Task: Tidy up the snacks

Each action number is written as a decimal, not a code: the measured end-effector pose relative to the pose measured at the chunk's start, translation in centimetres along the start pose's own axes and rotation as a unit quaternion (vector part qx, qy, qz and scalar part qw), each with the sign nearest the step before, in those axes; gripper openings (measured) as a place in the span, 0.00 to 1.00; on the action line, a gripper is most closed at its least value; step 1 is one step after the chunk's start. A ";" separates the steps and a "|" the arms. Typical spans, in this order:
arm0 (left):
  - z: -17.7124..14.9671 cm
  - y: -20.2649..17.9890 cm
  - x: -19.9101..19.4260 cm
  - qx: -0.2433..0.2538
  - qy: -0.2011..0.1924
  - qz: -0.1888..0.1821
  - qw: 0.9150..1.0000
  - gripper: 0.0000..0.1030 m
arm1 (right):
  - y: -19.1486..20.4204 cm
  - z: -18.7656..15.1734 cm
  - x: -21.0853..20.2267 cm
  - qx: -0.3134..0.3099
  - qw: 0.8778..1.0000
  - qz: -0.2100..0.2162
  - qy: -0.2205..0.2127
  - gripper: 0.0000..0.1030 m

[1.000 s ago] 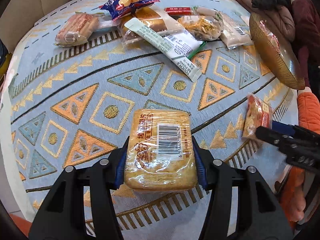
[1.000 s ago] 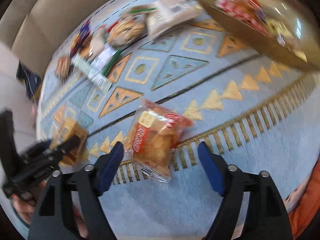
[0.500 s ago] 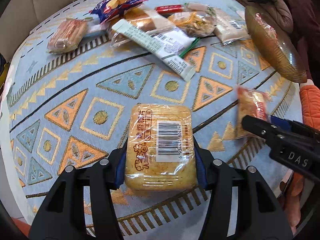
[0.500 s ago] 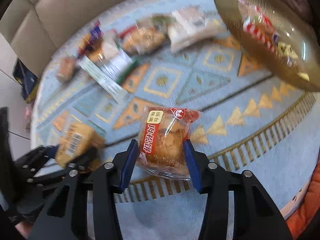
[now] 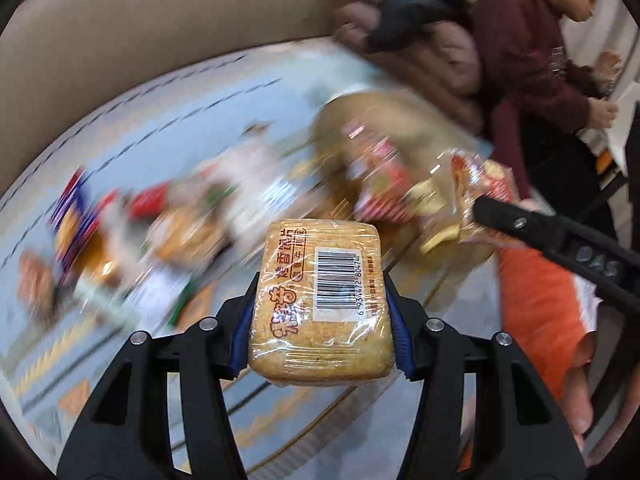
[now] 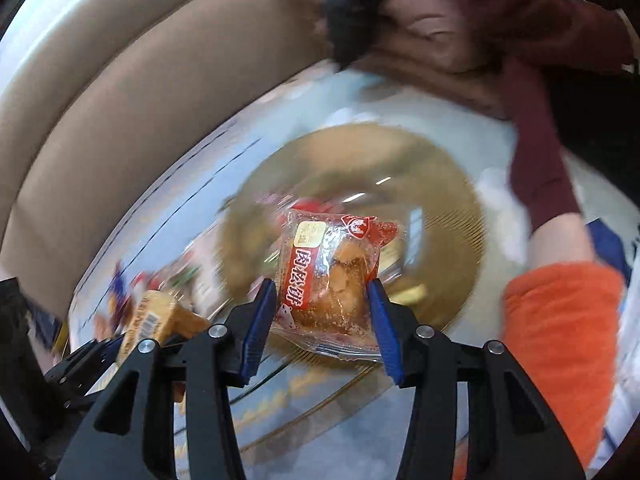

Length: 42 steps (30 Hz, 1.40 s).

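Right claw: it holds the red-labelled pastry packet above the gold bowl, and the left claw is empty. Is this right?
Not quite. The left claw is not empty: the left wrist view shows it shut on a cracker pack. The right claw does hold the pastry packet above the bowl.

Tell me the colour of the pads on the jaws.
Blue pads, clearest in the right wrist view.

Patterned cloth (image 5: 100, 128); blurred snacks (image 5: 180, 232), bowl (image 6: 452, 264).

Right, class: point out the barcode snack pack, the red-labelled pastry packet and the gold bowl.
barcode snack pack (image 5: 320, 304): left wrist view, on its wrapped top face.
red-labelled pastry packet (image 6: 334, 280): right wrist view, on the pastry inside.
gold bowl (image 6: 452, 248): right wrist view, on its bare inner wall.
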<state>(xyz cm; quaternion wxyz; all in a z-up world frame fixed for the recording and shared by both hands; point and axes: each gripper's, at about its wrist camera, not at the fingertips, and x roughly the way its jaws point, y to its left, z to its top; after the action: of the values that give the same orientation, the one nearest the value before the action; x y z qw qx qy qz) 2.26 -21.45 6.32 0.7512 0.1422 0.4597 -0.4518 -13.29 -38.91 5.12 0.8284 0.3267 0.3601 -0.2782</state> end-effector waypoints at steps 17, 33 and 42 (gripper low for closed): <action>6.1 -4.5 1.3 0.038 -0.038 -0.016 0.998 0.78 | -0.7 1.7 0.0 -0.015 0.999 0.040 0.023 0.70; -10.8 12.9 -10.9 -0.139 -0.023 0.134 0.981 0.85 | 16.9 -17.0 2.9 -0.227 0.964 0.068 0.123 0.93; -16.3 17.8 -6.0 -0.224 0.048 0.178 0.957 0.87 | 16.7 -20.5 6.5 -0.286 0.950 0.020 0.121 0.94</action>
<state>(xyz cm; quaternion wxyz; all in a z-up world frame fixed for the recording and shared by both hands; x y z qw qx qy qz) 6.44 1.92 -1.07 0.8094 0.0710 0.5517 -0.1884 -6.38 -14.62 -5.05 0.8430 0.1142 0.5151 -0.1051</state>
